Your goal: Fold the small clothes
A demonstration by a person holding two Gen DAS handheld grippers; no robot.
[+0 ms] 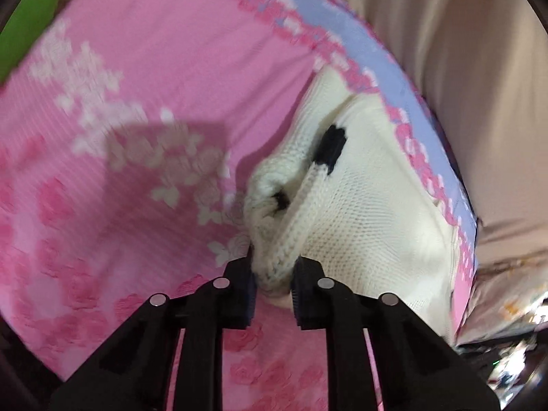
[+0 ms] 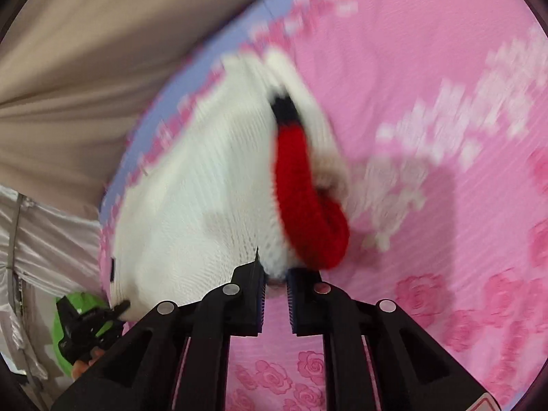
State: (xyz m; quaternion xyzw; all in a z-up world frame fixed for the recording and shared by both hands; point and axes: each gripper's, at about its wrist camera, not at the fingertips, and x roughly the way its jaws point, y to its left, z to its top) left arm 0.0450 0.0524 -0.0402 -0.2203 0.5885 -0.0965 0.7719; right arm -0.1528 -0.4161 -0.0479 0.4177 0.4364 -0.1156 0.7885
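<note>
left gripper (image 1: 272, 282): its two black fingers were pinching a bunched fold of the white knit garment (image 1: 359, 202), a ribbed edge of the knit caught between the pads.
right gripper (image 2: 275, 282): its fingers were pressed nearly together on another bit of the same white knit; the red ribbed band (image 2: 304, 202) ended just beyond the right-hand fingertip.
garment, left wrist view: the knit rose from between the fingers and spread ahead and to the right of them, with black patches (image 1: 334, 145) on the cloth farther out in front.
garment, right wrist view: the white body spread ahead and to the left of the fingers; the red band curved away in front, with a dark patch (image 2: 284, 104) at its far end. this view was blurred.
bed cover (image 1: 137, 68): pink with white and deeper pink rose patterns, lying under and to the left of the left fingers and to the right of the right fingers; a lilac border (image 1: 373, 54) ran along its edge beyond the garment.
beyond the border: beige draped cloth (image 2: 68, 85).
other gripper seen from the right wrist: a black tip with a green part (image 2: 89, 322), low and far to the left of the fingers, touching the garment's edge.
</note>
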